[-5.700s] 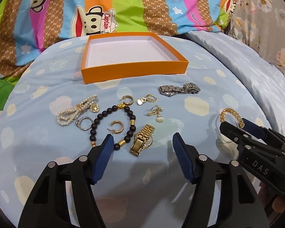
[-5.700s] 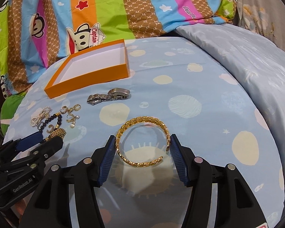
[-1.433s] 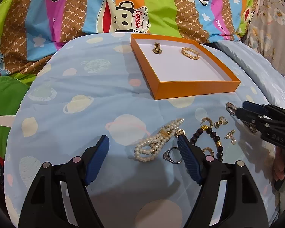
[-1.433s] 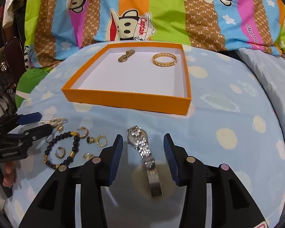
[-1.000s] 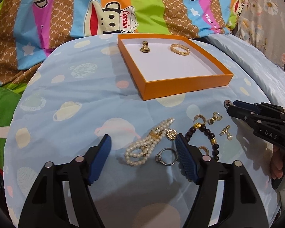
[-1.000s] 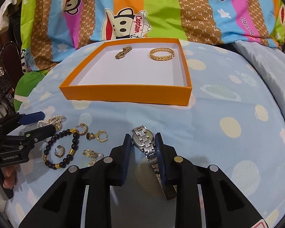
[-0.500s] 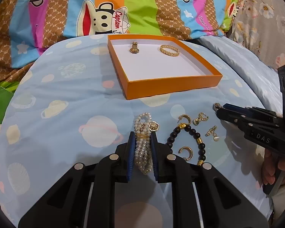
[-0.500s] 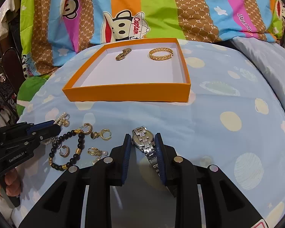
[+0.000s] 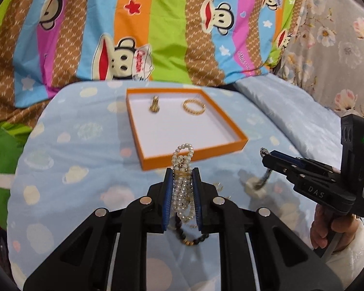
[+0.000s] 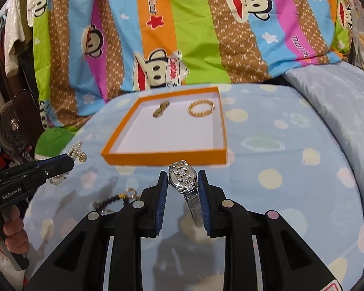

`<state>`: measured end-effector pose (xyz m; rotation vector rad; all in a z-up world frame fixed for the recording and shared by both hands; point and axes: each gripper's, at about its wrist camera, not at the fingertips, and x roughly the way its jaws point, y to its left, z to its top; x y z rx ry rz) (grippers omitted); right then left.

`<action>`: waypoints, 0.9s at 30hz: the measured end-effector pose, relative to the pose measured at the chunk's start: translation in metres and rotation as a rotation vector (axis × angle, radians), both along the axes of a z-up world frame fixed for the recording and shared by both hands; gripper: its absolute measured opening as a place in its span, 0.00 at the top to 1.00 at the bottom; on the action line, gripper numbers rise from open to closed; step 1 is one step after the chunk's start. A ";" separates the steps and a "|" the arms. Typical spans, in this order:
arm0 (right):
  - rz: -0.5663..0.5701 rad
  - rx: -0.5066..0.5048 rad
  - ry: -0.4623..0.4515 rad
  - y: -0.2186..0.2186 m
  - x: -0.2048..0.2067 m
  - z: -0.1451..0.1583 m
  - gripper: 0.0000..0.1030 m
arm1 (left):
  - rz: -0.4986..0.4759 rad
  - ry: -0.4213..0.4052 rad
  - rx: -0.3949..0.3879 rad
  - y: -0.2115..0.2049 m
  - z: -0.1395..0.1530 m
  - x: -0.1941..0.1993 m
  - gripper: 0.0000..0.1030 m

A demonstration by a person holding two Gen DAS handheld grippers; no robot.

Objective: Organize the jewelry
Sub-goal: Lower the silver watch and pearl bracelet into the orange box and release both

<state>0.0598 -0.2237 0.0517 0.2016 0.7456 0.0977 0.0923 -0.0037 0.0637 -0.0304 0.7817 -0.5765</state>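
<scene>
My left gripper (image 9: 182, 174) is shut on a pearl bracelet (image 9: 182, 181) and holds it above the bed, near the front edge of the orange box (image 9: 194, 156). My right gripper (image 10: 183, 181) is shut on a silver watch (image 10: 183, 178), lifted just in front of the box (image 10: 165, 157). Inside the box lie a gold watch (image 10: 160, 109) and a gold bangle (image 10: 201, 108); both also show in the left wrist view, the watch (image 9: 154, 104) and the bangle (image 9: 193, 106). The right gripper appears at the right of the left wrist view (image 9: 267, 156).
A black bead bracelet (image 10: 111, 200) and gold earrings (image 10: 129, 191) lie on the blue spotted bedsheet (image 10: 279, 169) below the grippers. A striped monkey-print quilt (image 10: 182, 36) rises behind the box. A grey floral cloth (image 9: 339, 48) is at the right.
Both grippers have lifted off the sheet with their jewelry, the pearls and the silver watch, and moved toward the orange box.
</scene>
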 end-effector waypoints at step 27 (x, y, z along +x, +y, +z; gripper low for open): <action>-0.006 -0.027 0.105 -0.006 0.162 -0.046 0.76 | 0.113 0.098 0.101 -0.050 -0.064 0.161 0.85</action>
